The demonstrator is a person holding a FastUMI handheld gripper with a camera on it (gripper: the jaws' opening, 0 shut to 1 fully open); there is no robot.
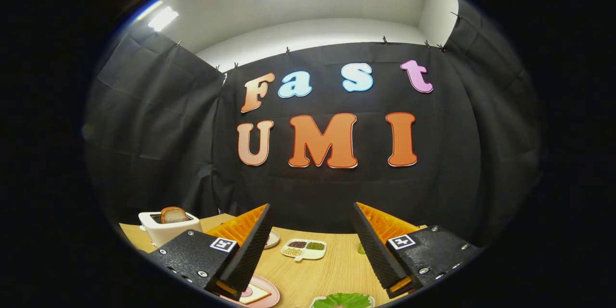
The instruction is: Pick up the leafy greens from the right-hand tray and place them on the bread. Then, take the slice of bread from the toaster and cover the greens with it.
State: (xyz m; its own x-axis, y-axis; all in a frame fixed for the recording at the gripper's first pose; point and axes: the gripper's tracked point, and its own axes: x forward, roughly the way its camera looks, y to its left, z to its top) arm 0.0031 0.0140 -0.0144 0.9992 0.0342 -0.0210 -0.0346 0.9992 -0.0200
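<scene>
Two fingers of the gripper (312, 245) stand spread wide apart above a wooden table (313, 274), with nothing held between them. Just below and between the fingertips, at the near edge of the table, the leafy greens (342, 300) lie on a white tray (315, 302). Beside the left finger sits a pink plate (269, 293) carrying a slice of bread (255, 293), partly hidden by that finger. Further back on the left stands a white toaster (166, 231) with another slice of bread (173, 214) sticking up out of its slot. Beyond the fingers, near the middle of the table, a divided white dish (304, 249) holds small heaps of beans or grains in separate compartments, and a small round plate (272, 238) peeks out behind the left finger.
</scene>
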